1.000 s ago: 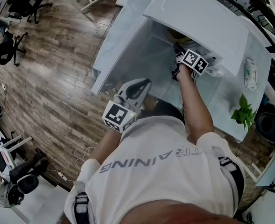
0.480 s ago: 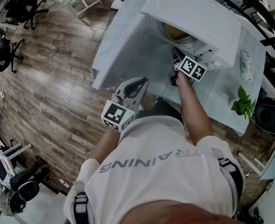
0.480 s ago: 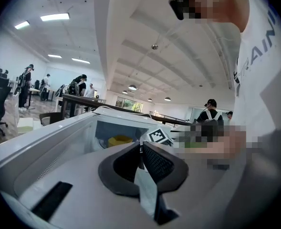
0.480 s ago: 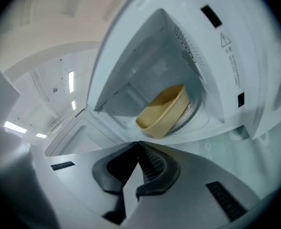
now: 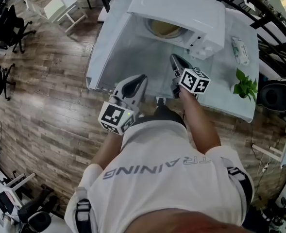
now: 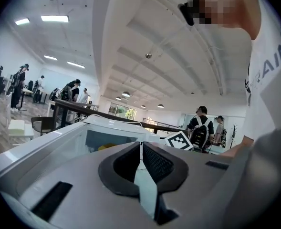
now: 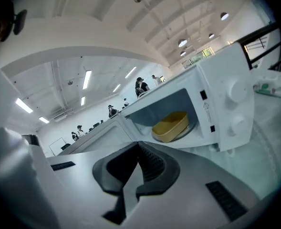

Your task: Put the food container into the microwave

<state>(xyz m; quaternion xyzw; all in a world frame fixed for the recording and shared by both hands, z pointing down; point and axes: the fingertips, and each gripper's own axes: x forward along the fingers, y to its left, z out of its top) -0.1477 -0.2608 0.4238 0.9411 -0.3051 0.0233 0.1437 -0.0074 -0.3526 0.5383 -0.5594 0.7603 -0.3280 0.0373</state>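
With the yellow food container (image 7: 170, 127) sitting inside the microwave (image 5: 184, 6) and my left tongs (image 6: 140, 149) and right tongs (image 7: 139, 152) both clenched on nothing, I'd push the open door (image 5: 114, 57) shut gently near its free edge.

I see a pale-topped table (image 5: 220, 76) at twelve o'clock, standing on a dark wood-plank floor (image 5: 45, 96). On it a white packet (image 5: 238, 51) lies at two o'clock, and a small green plant (image 5: 243, 84) stands near it at three. Black office chairs (image 5: 9, 28) sit at ten o'clock, and a small white stool (image 5: 62, 8) at eleven.
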